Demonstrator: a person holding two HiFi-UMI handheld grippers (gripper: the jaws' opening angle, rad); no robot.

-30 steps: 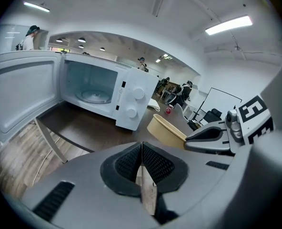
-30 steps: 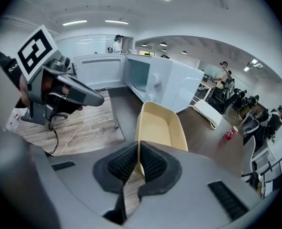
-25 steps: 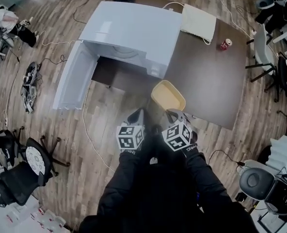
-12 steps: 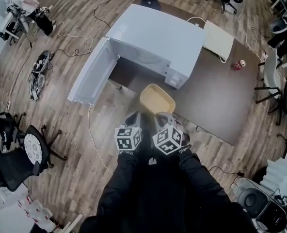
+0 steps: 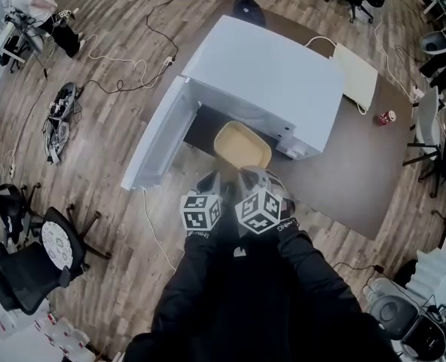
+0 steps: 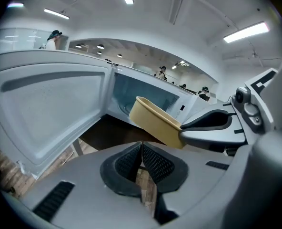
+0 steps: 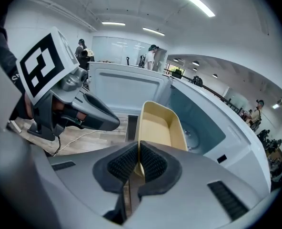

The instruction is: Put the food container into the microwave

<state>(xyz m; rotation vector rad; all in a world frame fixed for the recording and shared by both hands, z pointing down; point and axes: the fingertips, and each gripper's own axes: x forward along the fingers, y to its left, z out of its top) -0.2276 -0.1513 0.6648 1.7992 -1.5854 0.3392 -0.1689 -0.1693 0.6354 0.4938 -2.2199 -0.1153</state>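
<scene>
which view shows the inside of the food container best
The right gripper view: the food container runs ahead, its empty inside open to view, its rim clamped by the right hand-held gripper. The head view shows it small from above; the left gripper view shows only its outer side.

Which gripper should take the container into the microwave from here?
Right. The right gripper is clamped on the container rim, facing the open microwave; the left gripper is shut and empty.

Three cameras, one microwave (image 5: 268,74)
The head view looked steeply down from high up. Both gripper views sat low and close, facing the open microwave and the food container (image 5: 242,143).
</scene>
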